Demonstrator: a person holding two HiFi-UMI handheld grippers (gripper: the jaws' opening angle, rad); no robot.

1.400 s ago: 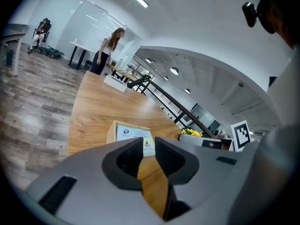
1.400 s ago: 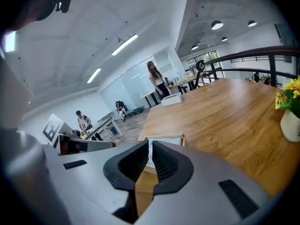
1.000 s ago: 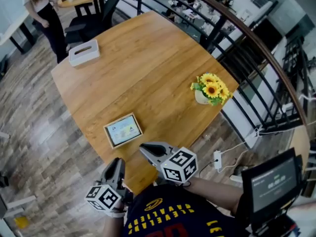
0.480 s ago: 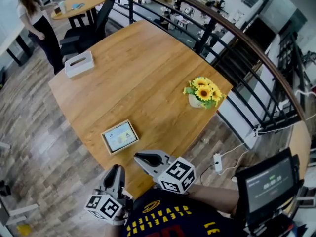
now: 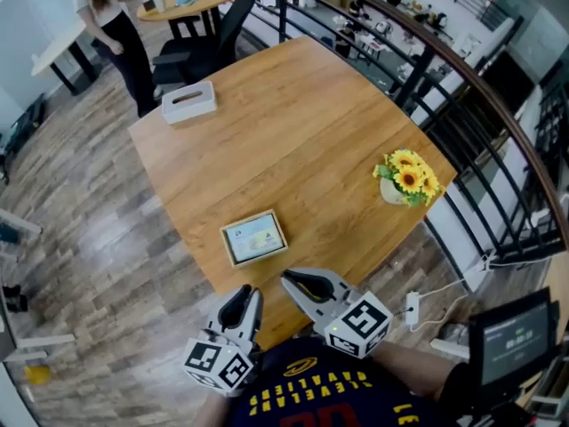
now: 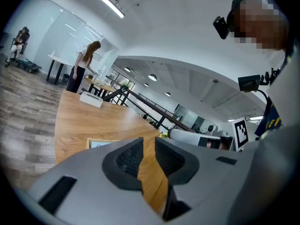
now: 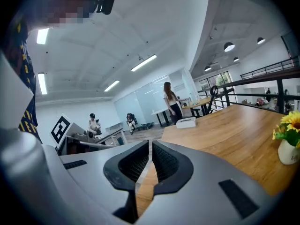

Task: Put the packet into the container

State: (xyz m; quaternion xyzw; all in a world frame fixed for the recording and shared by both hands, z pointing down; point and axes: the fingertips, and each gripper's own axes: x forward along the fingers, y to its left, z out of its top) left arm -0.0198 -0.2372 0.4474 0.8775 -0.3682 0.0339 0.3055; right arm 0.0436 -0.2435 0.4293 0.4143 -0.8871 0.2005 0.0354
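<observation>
The left gripper (image 6: 143,144) has its jaws pressed together, with only the wood of the table (image 5: 302,132) showing in the narrow wedge behind the tips. The right gripper (image 7: 150,146) is also closed, and nothing is between its jaws either. Both are held side by side over the near edge of the table and point away from the person.

Just ahead of them lies a shallow wooden tray (image 5: 228,247) with something pale and printed in it, which I take to be the packet (image 5: 255,237). A white box (image 5: 188,102) with a slot stands at the far corner, well apart, and a flower pot (image 5: 391,191) stands at the right edge.

I judge that the task has not yet begun. The next move calls for opening one gripper, reaching to the tray and pinching the packet. Whether the container is the white box or the tray, I cannot tell.
</observation>
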